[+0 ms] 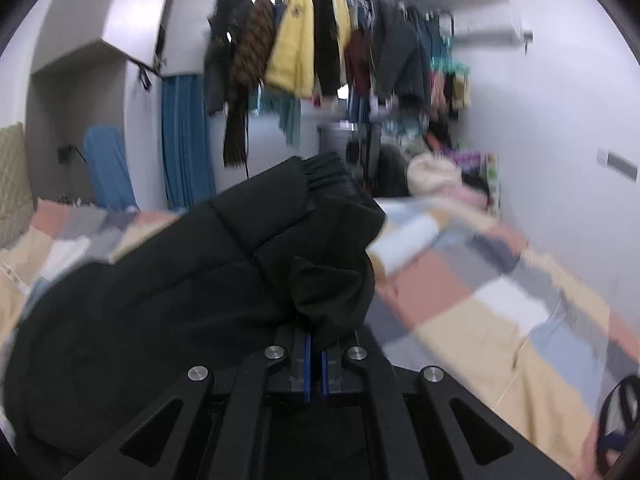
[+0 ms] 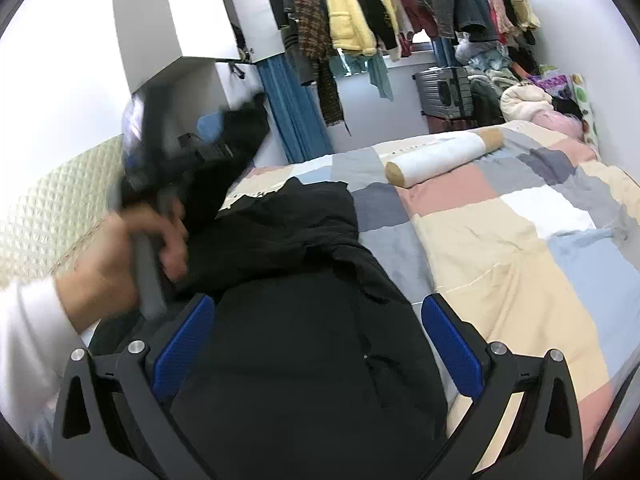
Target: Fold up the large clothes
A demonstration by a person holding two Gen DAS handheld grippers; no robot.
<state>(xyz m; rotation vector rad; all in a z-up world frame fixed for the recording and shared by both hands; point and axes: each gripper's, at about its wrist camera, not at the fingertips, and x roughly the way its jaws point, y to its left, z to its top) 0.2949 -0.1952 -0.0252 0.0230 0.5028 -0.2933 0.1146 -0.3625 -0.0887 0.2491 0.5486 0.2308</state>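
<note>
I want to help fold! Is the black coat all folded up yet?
Not yet. The black coat lies rumpled on the bed, and the left gripper holds its sleeve up.

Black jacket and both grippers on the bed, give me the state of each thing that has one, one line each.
Left gripper: shut on the black jacket's sleeve, lifted off the bed.
Right gripper: open, jaws wide above the jacket, gripping nothing.
Black jacket: crumpled on the patchwork quilt, not yet folded.
Bolster pillow: lying flat on the quilt, apart from the jacket.
Wall cabinet: door open.
</note>
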